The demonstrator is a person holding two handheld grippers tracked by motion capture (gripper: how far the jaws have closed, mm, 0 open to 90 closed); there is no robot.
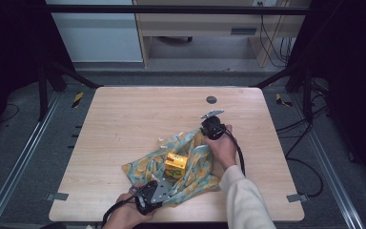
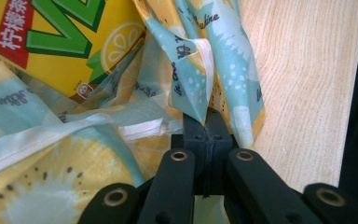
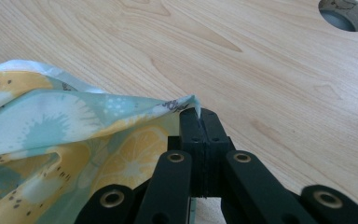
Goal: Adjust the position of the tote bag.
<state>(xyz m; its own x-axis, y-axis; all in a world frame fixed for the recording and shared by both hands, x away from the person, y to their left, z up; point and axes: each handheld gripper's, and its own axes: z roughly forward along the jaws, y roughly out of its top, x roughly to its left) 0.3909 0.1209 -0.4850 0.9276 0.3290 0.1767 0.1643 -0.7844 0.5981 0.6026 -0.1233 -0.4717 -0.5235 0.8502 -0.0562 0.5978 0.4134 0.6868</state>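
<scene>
A fruit-print cloth (image 1: 195, 164) in teal and yellow lies crumpled on the wooden table (image 1: 138, 114), with a yellow drink carton (image 1: 176, 164) resting on its middle. My left gripper (image 1: 159, 191) sits at the cloth's near edge, and its jaws are shut on a folded corner of the cloth (image 2: 193, 79). The carton (image 2: 60, 42) lies just beyond that corner. My right gripper (image 1: 208, 128) is at the cloth's far right corner, jaws shut on the cloth's tip (image 3: 186, 103), which is lifted a little off the table.
A round cable hole (image 1: 211, 99) sits in the table beyond the right gripper, and shows again as the cable hole (image 3: 345, 13). Bare wood surrounds the cloth. Black frame posts and cables stand beside the table.
</scene>
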